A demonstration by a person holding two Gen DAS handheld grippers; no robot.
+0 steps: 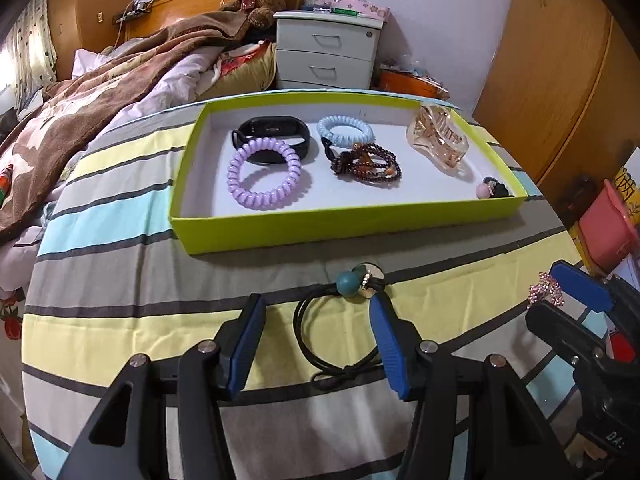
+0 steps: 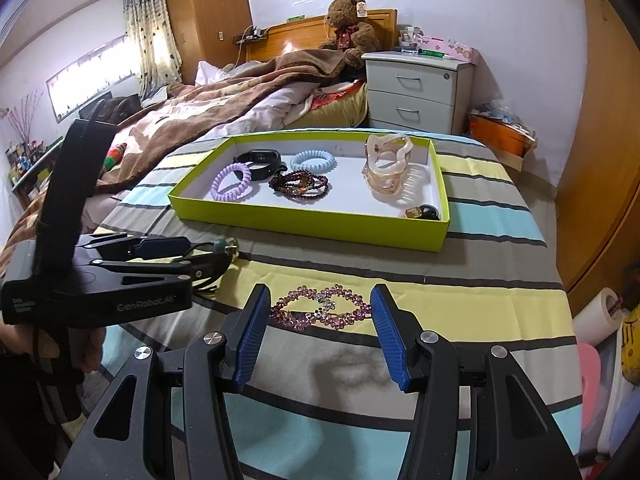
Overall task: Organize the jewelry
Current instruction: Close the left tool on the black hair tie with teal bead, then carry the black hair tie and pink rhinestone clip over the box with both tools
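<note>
A black hair tie point(image 1: 336, 332) with teal beads point(image 1: 347, 281) lies on the striped bedsheet between the fingers of my left gripper point(image 1: 316, 304), which stands open around it without pressing. My right gripper point(image 2: 320, 296) is shut on a pink rhinestone hair clip point(image 2: 320, 308), held end to end just above the sheet. A lime-green box point(image 1: 340, 228) beyond holds a purple spiral tie point(image 1: 264, 174), a black band point(image 1: 276, 132), a pale blue spiral tie point(image 1: 346, 130), a brown bead bracelet point(image 1: 366, 164), an amber claw clip point(image 1: 436, 140) and a small pink-and-black piece point(image 1: 494, 190).
A brown blanket point(image 2: 224, 100) is heaped on the bed to the left. Behind the box stand a white nightstand point(image 1: 328, 52) and an orange bin point(image 2: 500, 136). A pink container point(image 1: 608, 224) sits past the bed's right edge, by a wooden wardrobe point(image 1: 552, 80).
</note>
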